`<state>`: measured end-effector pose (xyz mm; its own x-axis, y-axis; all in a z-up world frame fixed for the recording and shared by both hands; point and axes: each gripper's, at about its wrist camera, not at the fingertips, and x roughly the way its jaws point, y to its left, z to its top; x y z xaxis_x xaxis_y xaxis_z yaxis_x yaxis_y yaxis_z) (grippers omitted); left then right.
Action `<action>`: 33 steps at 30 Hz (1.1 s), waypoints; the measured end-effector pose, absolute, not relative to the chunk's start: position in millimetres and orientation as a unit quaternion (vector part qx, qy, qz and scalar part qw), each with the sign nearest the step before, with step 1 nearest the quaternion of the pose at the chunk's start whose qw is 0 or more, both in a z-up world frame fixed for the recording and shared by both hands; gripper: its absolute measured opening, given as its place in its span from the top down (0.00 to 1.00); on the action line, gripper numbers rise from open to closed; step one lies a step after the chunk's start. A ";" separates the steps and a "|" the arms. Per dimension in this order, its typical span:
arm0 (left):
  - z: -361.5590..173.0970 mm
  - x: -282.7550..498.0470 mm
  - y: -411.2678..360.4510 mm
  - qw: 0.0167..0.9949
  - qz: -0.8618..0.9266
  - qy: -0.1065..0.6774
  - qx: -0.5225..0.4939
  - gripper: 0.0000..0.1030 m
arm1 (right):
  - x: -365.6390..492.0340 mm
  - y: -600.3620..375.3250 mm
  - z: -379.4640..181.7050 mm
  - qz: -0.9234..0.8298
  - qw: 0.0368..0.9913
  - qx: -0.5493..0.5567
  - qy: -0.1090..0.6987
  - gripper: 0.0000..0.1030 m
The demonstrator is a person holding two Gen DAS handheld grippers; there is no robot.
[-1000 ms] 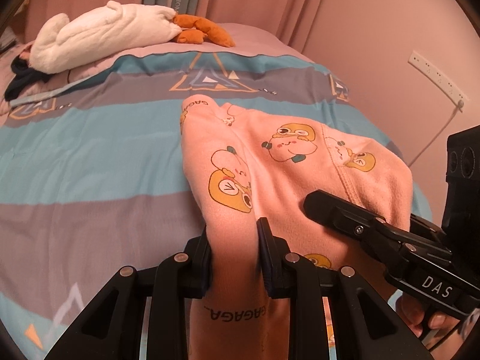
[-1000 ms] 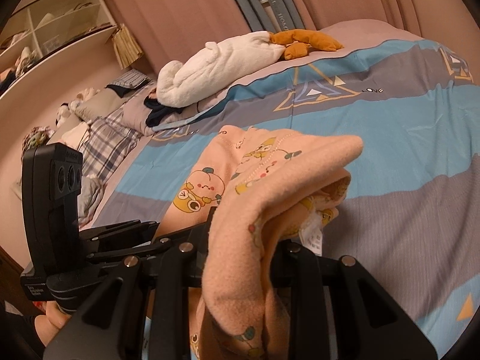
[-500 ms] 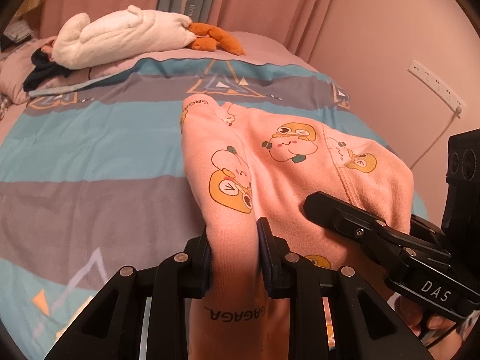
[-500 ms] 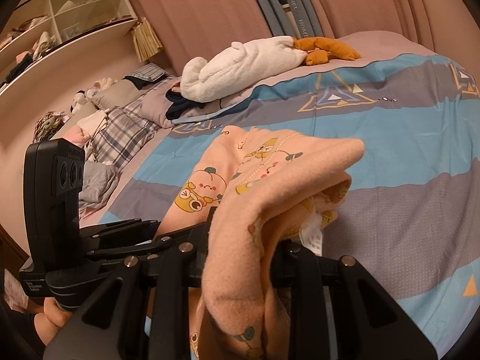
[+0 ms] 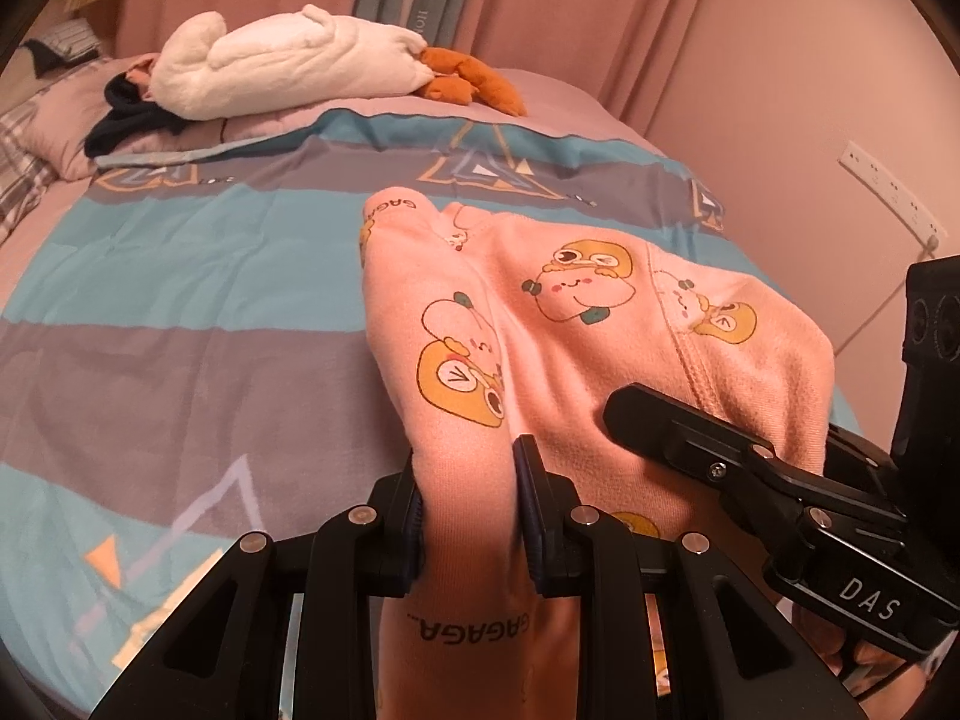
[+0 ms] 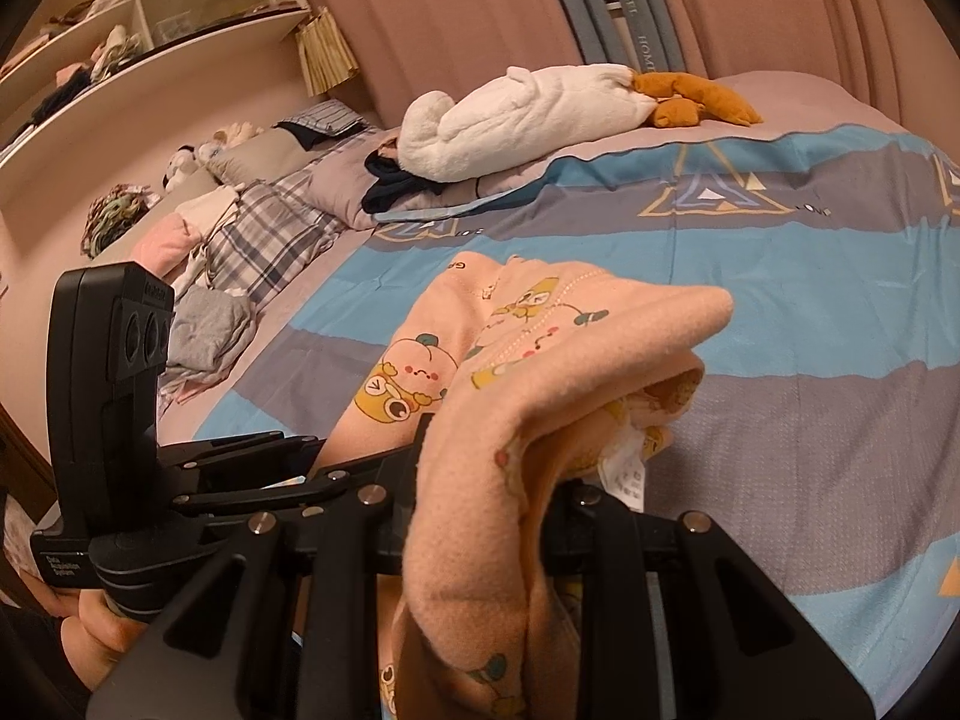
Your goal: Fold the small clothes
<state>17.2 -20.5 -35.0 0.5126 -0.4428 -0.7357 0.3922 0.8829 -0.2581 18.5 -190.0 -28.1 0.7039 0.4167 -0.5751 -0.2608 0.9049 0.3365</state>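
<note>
Both grippers pinch the pink garment [image 5: 564, 324] (cartoon print)

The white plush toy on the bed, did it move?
No. The white plush toy still lies beside the orange toy; only the camera view shifted.

I am working in a home bedroom: a bed under a blue-and-grey striped quilt [image 5: 180, 276] is filling the view, a white plush toy [image 6: 528, 114] is lying near plaid pillows [image 6: 264, 240], pink curtains [image 5: 540, 12] are hanging behind, and open wall shelves [image 6: 150, 6] are holding clothes.
</note>
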 end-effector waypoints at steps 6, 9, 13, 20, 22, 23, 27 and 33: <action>-32.4 13.2 -8.8 0.874 -0.234 0.424 -0.040 0.76 | 16.5 -177.6 -22.8 0.194 0.917 0.096 0.335 0.75; -30.5 8.4 -2.7 0.878 -0.230 0.418 -0.044 0.76 | 17.4 -172.0 -19.7 0.200 0.916 0.091 0.334 0.75; -28.6 5.4 6.7 0.883 -0.224 0.410 -0.051 0.76 | 17.5 -162.2 -15.1 0.208 0.916 0.079 0.333 0.75; -25.1 4.9 20.7 0.888 -0.214 0.401 -0.062 0.76 | 19.1 -145.8 -9.4 0.220 0.916 0.063 0.328 0.75; -25.0 5.5 24.0 0.890 -0.211 0.399 -0.063 0.76 | 21.6 -142.4 -8.6 0.224 0.916 0.058 0.328 0.75; -24.8 4.9 25.7 0.891 -0.209 0.398 -0.065 0.76 | 22.7 -138.9 -7.6 0.227 0.915 0.052 0.328 0.75; -24.2 7.2 32.4 0.893 -0.204 0.394 -0.072 0.76 | 25.1 -131.0 -5.2 0.234 0.914 0.043 0.328 0.74; -23.9 8.4 42.6 0.896 -0.196 0.390 -0.082 0.76 | 28.9 -118.8 -2.4 0.243 0.913 0.029 0.327 0.74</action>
